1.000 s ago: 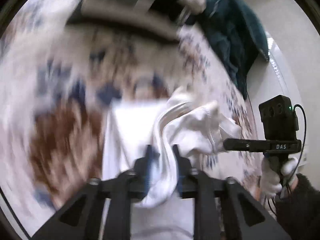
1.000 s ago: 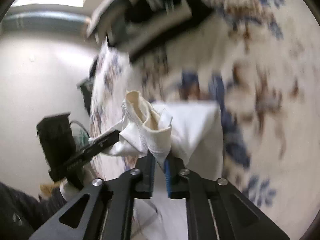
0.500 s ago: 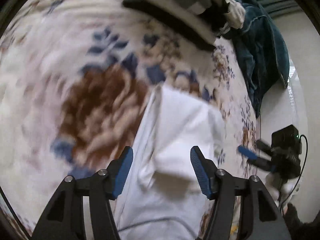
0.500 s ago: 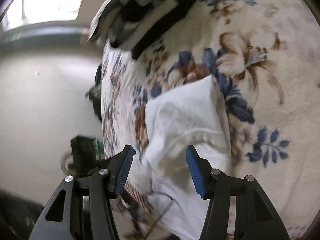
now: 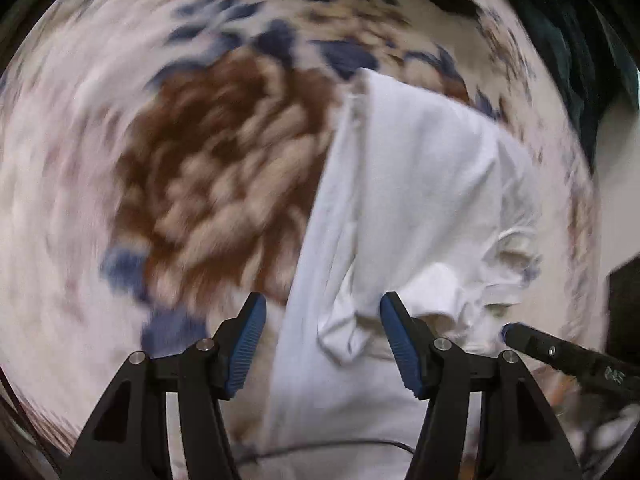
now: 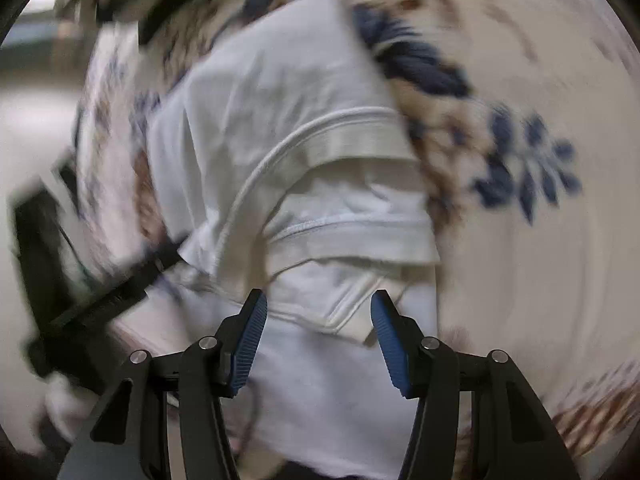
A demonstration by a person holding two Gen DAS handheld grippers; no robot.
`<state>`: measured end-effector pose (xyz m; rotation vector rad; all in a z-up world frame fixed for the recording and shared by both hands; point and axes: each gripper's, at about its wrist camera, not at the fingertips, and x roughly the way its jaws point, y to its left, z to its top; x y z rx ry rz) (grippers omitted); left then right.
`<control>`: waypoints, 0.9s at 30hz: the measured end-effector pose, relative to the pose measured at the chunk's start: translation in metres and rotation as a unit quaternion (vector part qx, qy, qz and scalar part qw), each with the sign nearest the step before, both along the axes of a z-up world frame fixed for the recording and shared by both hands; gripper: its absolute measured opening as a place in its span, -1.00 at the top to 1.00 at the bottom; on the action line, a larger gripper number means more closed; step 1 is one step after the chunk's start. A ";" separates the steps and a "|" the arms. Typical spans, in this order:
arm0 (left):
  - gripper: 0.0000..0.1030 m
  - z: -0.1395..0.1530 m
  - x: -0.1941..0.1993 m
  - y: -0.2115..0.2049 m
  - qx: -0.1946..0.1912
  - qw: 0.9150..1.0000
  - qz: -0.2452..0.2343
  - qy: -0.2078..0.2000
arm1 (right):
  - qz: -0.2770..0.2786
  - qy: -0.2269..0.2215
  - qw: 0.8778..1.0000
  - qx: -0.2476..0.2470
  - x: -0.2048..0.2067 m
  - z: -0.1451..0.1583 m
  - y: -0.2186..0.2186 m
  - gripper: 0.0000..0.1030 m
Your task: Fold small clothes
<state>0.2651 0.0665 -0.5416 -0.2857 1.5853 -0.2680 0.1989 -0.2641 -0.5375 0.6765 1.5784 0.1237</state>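
The left gripper (image 5: 320, 316) stands released, its blue pads spread well apart at the bottom centre of the left wrist view; its jaws have just been opening. A fold of the white garment (image 5: 412, 200) lies between them, but the pads do not press it. The right gripper (image 6: 318, 312) is likewise unclenched after opening, blue pads apart over the garment's hemmed edge at the lower centre of its view, gripping nothing. The garment lies folded on the floral bedspread (image 5: 224, 168), filling the centre and right of the left view.
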 end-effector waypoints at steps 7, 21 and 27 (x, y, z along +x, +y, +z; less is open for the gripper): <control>-0.11 -0.009 -0.013 0.037 -0.132 0.976 0.158 0.068 | -0.184 -0.041 0.973 0.135 -0.006 0.007 -0.041 -0.10; 0.77 -0.009 0.013 0.001 0.000 0.997 0.074 -0.037 | -0.251 -0.012 0.966 0.054 0.006 -0.013 -0.073 0.96; 0.74 0.003 0.014 0.008 -0.003 0.998 0.058 -0.034 | -0.206 -0.003 0.978 0.032 0.010 -0.006 -0.070 0.96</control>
